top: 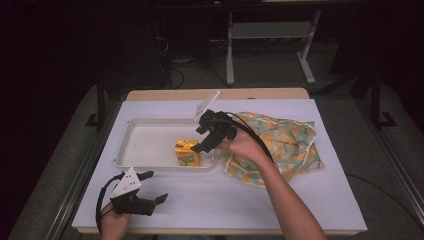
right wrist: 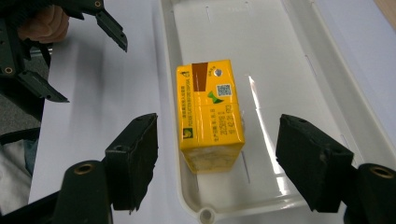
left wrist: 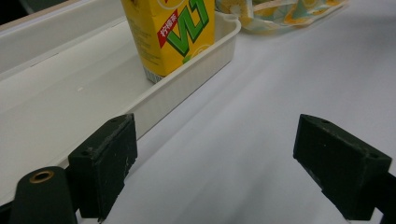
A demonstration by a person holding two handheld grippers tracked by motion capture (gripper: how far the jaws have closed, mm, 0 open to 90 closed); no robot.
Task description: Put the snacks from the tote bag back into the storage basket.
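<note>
A yellow juice carton (top: 187, 152) stands upright in the near right corner of a white tray (top: 145, 137). My right gripper (top: 199, 140) hovers just above the carton, open, pointing down at it. In the right gripper view the carton (right wrist: 210, 112) sits between the two spread jaws of the right gripper (right wrist: 217, 140), with clear gaps on both sides. My left gripper (top: 157, 186) rests low over the white sheet near the table's front left, open and holding nothing. In the left gripper view the left gripper (left wrist: 217, 172) faces the tray (left wrist: 46, 102) and the carton (left wrist: 170, 32).
A crumpled cloth bag (top: 280, 145) with an orange and green print lies right of the tray, under my right forearm. A white sheet (top: 240, 200) covers the table. The left gripper (right wrist: 93, 70) shows at the top left of the right gripper view.
</note>
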